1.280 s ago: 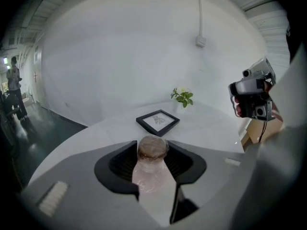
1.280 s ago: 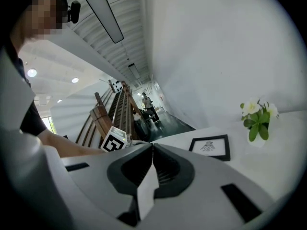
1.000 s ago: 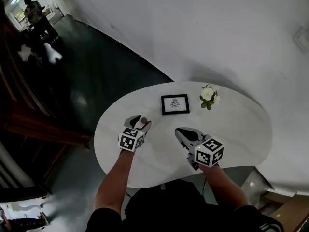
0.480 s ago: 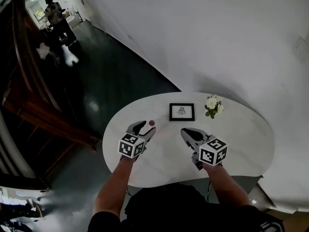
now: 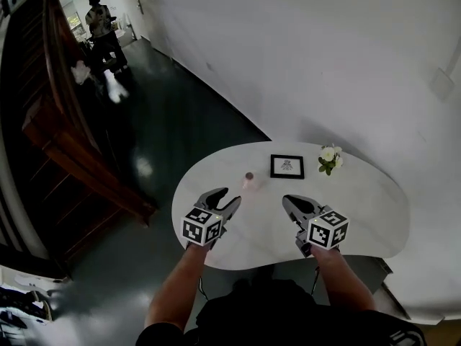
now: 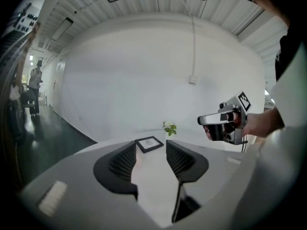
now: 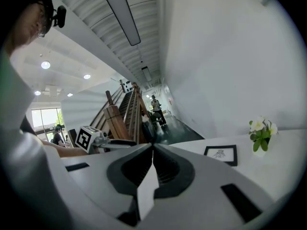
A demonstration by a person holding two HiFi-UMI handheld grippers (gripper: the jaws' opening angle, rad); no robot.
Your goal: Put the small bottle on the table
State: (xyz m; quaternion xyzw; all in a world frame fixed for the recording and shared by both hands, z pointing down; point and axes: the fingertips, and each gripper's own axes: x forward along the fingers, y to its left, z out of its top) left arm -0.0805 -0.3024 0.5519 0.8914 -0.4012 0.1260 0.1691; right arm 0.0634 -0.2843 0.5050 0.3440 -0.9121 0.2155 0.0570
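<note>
The small pink bottle (image 5: 248, 179) with a dark cap stands upright on the white oval table (image 5: 364, 207), left of the middle. My left gripper (image 5: 226, 197) is open just in front of it, a short gap away, with nothing between its fingers. In the left gripper view the left gripper (image 6: 150, 145) shows empty, spread jaws aimed at the table. My right gripper (image 5: 288, 200) hovers over the table's near right part, shut and holding nothing. The right gripper view shows the right gripper (image 7: 152, 145) with its jaws pressed together.
A small black picture frame (image 5: 287, 166) and a little vase of white flowers (image 5: 330, 157) stand at the table's far side. Left of the table lie a dark floor and a wooden staircase (image 5: 65, 143). A person (image 5: 99, 21) stands far down the hall.
The left gripper has opened, let go of the bottle and drawn back toward me. The bottle now stands alone on the table. The right gripper stayed shut.
</note>
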